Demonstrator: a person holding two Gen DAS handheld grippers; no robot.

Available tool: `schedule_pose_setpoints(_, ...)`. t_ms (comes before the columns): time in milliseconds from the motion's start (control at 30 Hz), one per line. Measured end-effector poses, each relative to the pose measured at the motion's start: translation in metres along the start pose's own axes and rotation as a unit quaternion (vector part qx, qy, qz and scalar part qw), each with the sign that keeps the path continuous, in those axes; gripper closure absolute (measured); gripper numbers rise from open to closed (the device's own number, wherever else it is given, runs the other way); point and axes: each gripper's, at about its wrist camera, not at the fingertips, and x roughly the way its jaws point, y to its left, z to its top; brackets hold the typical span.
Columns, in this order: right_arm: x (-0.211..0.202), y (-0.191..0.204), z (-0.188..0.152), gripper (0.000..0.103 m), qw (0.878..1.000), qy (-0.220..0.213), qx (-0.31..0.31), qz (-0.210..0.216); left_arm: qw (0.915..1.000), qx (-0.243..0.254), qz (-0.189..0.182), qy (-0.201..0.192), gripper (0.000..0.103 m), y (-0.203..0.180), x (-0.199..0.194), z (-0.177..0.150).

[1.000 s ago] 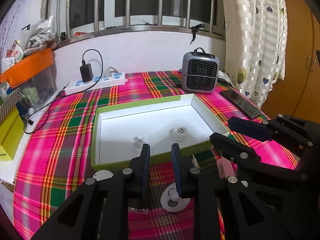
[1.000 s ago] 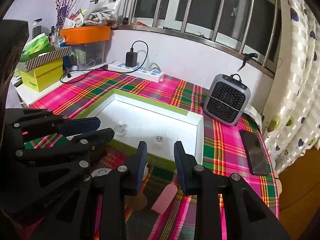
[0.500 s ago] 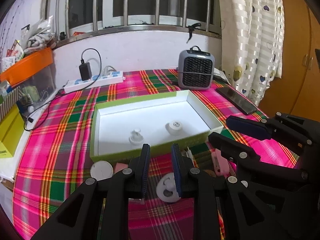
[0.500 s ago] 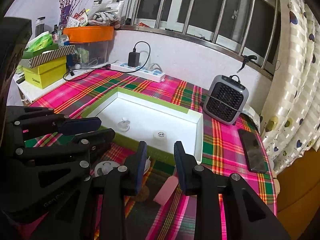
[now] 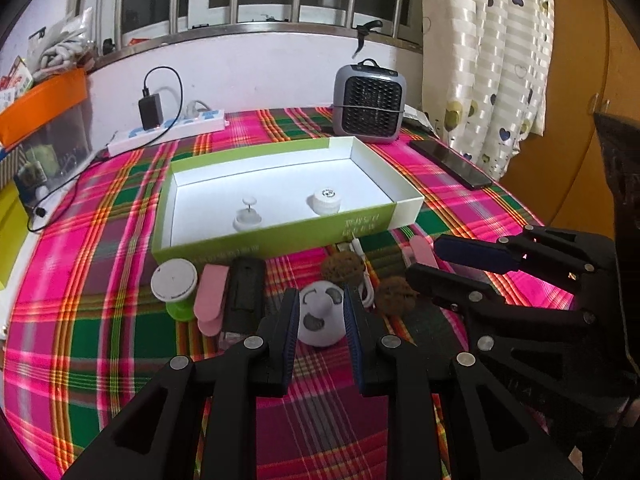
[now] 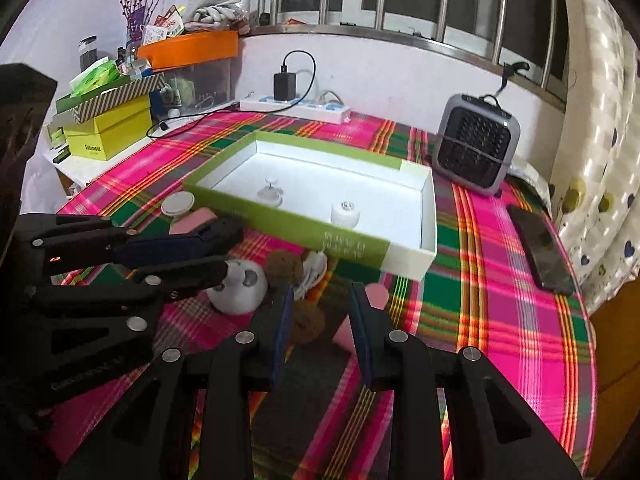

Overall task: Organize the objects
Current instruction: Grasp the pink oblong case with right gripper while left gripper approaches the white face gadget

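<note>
A green-and-white open box [image 5: 280,237] lies on the plaid cloth, with a white hook [image 5: 248,216] and a white cap [image 5: 325,202] inside. Loose items lie in front of it: a white lid [image 5: 174,280], a pink case [image 5: 210,296], a black block [image 5: 244,292], two brown balls [image 5: 343,266] and a pink piece [image 5: 420,248]. My left gripper [image 5: 321,294] hangs low over a white round toy [image 5: 320,320]. Its jaws are opening, with the toy between the fingertips and no firm press visible. My right gripper [image 6: 322,288] is open over a brown ball [image 6: 306,322].
A grey fan heater [image 5: 370,102] and a black phone [image 5: 450,162] sit at the back right. A power strip [image 5: 168,132] with a charger lies at the back left. An orange bin [image 6: 192,48] and yellow boxes [image 6: 108,132] crowd the left edge.
Both grippers have sunk toward the loose items in front of the box. The white round toy now sits between the left fingertips, whose gap has widened slightly.
</note>
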Motion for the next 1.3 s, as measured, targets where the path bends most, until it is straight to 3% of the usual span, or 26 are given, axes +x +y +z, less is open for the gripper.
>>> schedule_pose_setpoints(267,0.004,-0.014,-0.009,0.073,0.999,0.013,0.029,0.016,0.9999,-0.003,-0.013,0.006,0.076,0.005,0.003,-0.006)
schedule_pose_setpoints(367,0.005,-0.017,-0.011,0.061,0.999,0.016,0.037,0.022,0.9998,-0.004,-0.016,0.007,0.075,0.006,0.004,-0.007)
schedule_pose_setpoints(433,0.005,-0.018,-0.012,0.06,0.999,0.017,0.042,0.028,0.9998,-0.003,-0.018,0.009,0.074,0.006,0.005,-0.007)
schedule_pose_setpoints(800,0.018,-0.039,-0.012,0.059,0.994,0.031,0.104,0.028,0.9995,-0.004,-0.026,0.017,0.07,0.006,0.017,-0.004)
schedule_pose_setpoints(1067,0.027,-0.041,-0.006,0.06,0.994,0.036,0.104,0.024,0.9993,-0.005,-0.029,0.025,0.07,0.008,0.025,-0.001)
schedule_pose_setpoints(1167,0.03,-0.044,-0.008,0.067,0.993,0.044,0.103,0.021,0.9992,-0.007,-0.028,0.026,0.07,0.009,0.028,0.001)
schedule_pose_setpoints(1300,0.03,-0.045,-0.009,0.069,0.994,0.046,0.098,0.03,0.9989,-0.01,-0.03,0.035,0.067,0.01,0.034,0.004)
